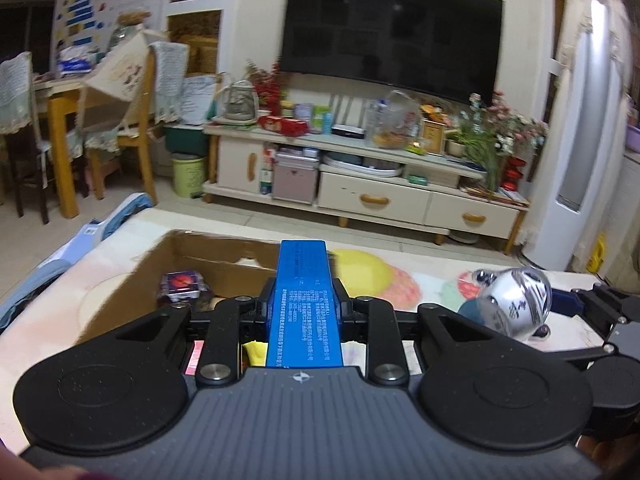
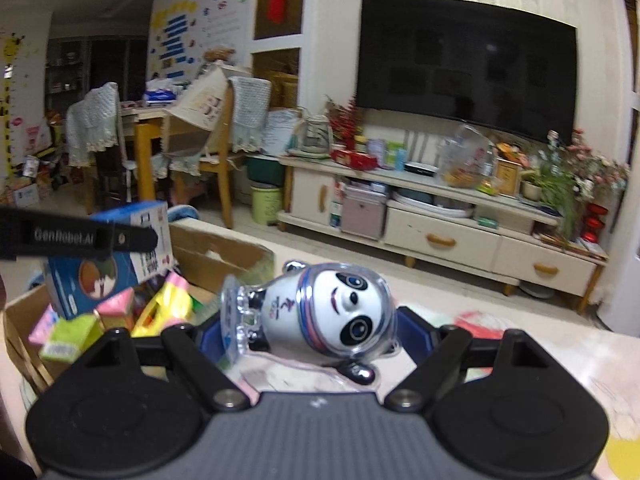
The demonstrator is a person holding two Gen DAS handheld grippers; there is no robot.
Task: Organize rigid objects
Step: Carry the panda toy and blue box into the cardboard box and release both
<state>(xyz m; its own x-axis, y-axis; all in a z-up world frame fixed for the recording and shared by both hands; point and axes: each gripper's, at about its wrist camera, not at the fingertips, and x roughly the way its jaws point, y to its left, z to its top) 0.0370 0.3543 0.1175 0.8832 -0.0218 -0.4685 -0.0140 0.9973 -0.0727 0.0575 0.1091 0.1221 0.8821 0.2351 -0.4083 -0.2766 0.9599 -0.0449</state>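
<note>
Pinching a blue box end-on, the left gripper risked letting it pivot loose above the carton at 10 o'clock. The right gripper was clamped wide round a tilted panda, whose glossy shell might slip; toys already crowded the carton

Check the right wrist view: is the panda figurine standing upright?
No, the panda figurine lies tilted sideways between the right gripper fingers.

Left claw clamped on blue box above cardboard box, panda figurine alongside.
</note>
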